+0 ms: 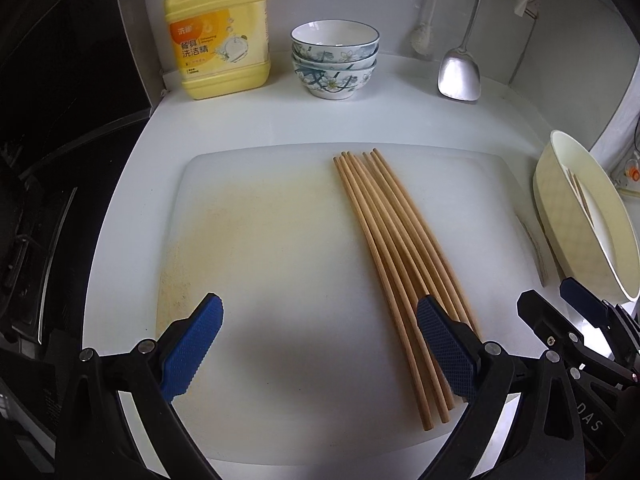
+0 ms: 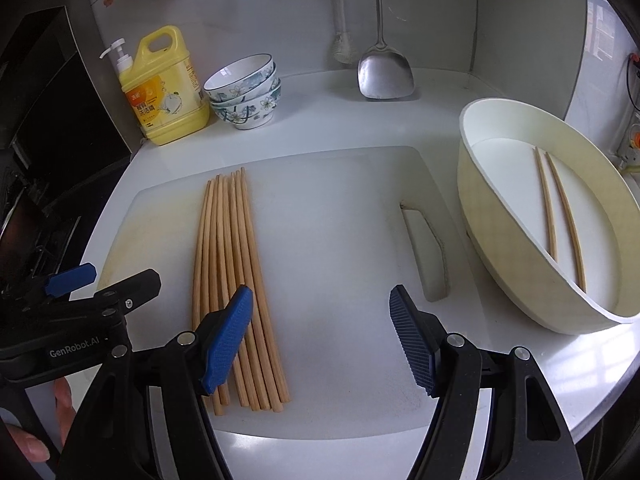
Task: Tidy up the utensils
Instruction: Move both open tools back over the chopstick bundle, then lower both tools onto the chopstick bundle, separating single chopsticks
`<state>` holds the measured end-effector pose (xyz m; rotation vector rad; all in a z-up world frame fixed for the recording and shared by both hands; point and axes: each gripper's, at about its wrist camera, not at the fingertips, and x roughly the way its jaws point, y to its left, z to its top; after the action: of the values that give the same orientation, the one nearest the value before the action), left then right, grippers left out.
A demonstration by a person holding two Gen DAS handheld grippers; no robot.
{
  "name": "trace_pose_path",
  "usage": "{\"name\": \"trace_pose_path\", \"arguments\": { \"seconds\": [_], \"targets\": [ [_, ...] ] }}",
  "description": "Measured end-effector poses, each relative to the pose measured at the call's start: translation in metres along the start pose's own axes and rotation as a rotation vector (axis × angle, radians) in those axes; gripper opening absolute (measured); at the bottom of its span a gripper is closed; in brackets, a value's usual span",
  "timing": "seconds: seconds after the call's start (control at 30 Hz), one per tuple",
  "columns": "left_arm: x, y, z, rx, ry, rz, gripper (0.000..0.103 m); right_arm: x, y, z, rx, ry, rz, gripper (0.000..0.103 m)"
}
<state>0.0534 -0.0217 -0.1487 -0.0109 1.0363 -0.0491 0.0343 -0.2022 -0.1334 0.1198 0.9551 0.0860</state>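
Both grippers, left gripper and right gripper, hovered with jaws spread, empty, over bundled chopsticks awaiting transfer into the basin.

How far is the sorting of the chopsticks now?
Done: two chopsticks already lie in the oval tray. In hand: nothing; the left claw and right claw are both open. Left: the bundle of chopsticks on the cutting board.

Yellow detergent jug beside stacked floral bowls, steel spatula hanging right
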Motion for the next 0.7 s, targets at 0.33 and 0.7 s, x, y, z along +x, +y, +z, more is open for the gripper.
{"name": "trace_pose_path", "arguments": {
  "seconds": [0.33, 0.7],
  "targets": [
    [0.008, 0.007, -0.01, -0.066, -0.047, 0.039, 0.096, 0.026, -0.001, -0.005, -0.105, 0.003, 0.059, 0.068],
    [0.024, 0.012, -0.016, -0.076, -0.057, 0.025, 0.096, 0.042, 0.005, -0.008, -0.127, -0.002, 0.058, 0.068]
  ]
}}
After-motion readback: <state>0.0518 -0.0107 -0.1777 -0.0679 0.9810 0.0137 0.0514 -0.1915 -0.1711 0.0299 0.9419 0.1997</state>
